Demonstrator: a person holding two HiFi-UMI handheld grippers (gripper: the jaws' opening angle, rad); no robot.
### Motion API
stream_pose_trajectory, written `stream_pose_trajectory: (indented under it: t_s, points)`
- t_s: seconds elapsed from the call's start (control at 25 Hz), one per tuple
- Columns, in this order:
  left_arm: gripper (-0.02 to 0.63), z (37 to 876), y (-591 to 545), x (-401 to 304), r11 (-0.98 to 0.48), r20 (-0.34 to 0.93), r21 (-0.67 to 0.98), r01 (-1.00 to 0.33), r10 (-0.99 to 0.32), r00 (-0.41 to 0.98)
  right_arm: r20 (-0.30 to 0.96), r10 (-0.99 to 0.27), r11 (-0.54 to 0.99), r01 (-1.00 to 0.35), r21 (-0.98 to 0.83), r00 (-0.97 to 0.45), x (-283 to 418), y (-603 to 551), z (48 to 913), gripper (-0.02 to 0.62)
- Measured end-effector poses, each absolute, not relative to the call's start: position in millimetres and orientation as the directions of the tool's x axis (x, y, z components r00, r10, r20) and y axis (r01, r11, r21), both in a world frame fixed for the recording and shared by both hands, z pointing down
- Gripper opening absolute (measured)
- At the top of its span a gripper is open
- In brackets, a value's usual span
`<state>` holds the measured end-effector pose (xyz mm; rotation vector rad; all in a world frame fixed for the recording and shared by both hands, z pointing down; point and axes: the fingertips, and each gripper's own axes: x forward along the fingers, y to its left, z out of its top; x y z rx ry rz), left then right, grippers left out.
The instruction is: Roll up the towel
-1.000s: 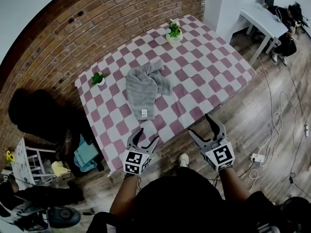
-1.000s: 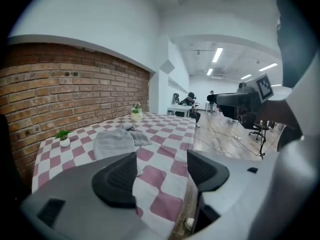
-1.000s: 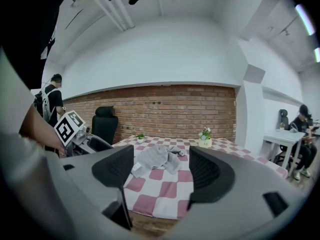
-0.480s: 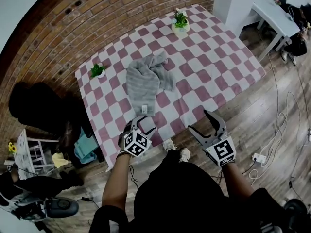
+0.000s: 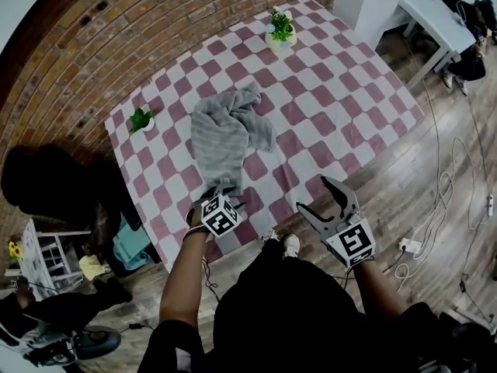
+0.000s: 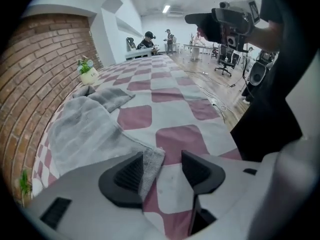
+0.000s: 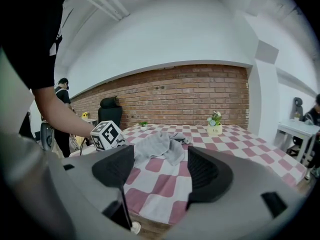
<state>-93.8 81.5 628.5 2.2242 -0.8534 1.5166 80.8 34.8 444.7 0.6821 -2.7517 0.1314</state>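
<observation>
Between the jaws of your left gripper (image 6: 162,156) sits the near corner of the towel (image 6: 85,129). The corner's lying against one pad and the other pad is clear of it, so it's a gap, not a pinch. Those jaws have just been closing in. The gripper's tipped steeply down onto the checked tablecloth (image 5: 326,107), right at the table's near edge.

Your right gripper (image 7: 161,151) has its jaws wide apart with nothing in them, hovering just off the near edge and well to the side of the towel.

Writing-wise there's not much. You've got the black-and-white square markers on the cube (image 5: 220,214), and some print on the white flower pot (image 7: 215,130) that's too small to read.

The grey towel lies with its long axis running away from you, from the near edge toward the brick wall (image 5: 101,45). The near end's fairly flat and the far end's bunched up and flopped to the right. A small green plant (image 5: 140,120) sits near the table's left corner.
</observation>
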Motion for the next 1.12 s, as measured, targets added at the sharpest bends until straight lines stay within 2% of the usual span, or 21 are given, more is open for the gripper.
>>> stream_pose_trajectory:
  t_s: [0.16, 0.28, 0.4, 0.52, 0.56, 0.72, 0.92, 1.12]
  points:
    - [0.258, 631.7, 77.8, -95.9, -0.776, 0.918, 0.016, -0.631, -0.239, 0.317, 0.326, -0.426, 0.888, -0.459, -0.027, -0.844, 69.2, 30.8, 447.9, 0.322]
    - [0.244, 631.1, 76.0, -96.4, -0.775, 0.909, 0.054, -0.63, -0.223, 0.352, 0.334, -0.41, 0.894, -0.447, -0.038, -0.849, 59.1, 28.1, 452.3, 0.322]
    - [0.179, 629.9, 75.5, -97.9, -0.782, 0.907, 0.051, -0.621, -0.224, 0.357, 0.345, -0.394, 0.9, -0.434, -0.043, -0.852, 45.5, 25.4, 452.9, 0.322]
    - [0.061, 628.6, 78.2, -98.6, -0.788, 0.907, 0.027, -0.615, -0.239, 0.346, 0.346, -0.377, 0.91, -0.414, -0.036, -0.859, 33.1, 20.8, 453.9, 0.322]
    - [0.035, 626.3, 78.6, -100.1, -0.785, 0.905, 0.005, -0.62, -0.26, 0.337, 0.349, -0.369, 0.913, -0.405, -0.035, -0.861, 29.3, 19.4, 454.4, 0.322]
    - [0.029, 594.5, 71.6, -113.8, -0.714, 0.842, -0.073, -0.696, -0.418, 0.34, 0.376, -0.33, 0.929, -0.368, -0.032, -0.866, 14.8, 15.8, 460.0, 0.322]
    - [0.028, 520.4, 53.3, -149.6, -0.537, 0.68, -0.164, -0.828, -0.669, 0.299, 0.421, -0.271, 0.951, -0.309, -0.024, -0.866, -6.1, 18.1, 473.7, 0.322]
    - [0.029, 450.8, 40.4, -186.9, -0.394, 0.526, -0.224, -0.891, -0.819, 0.23, 0.441, -0.236, 0.966, -0.26, 0.008, -0.866, -37.0, 19.5, 483.0, 0.322]
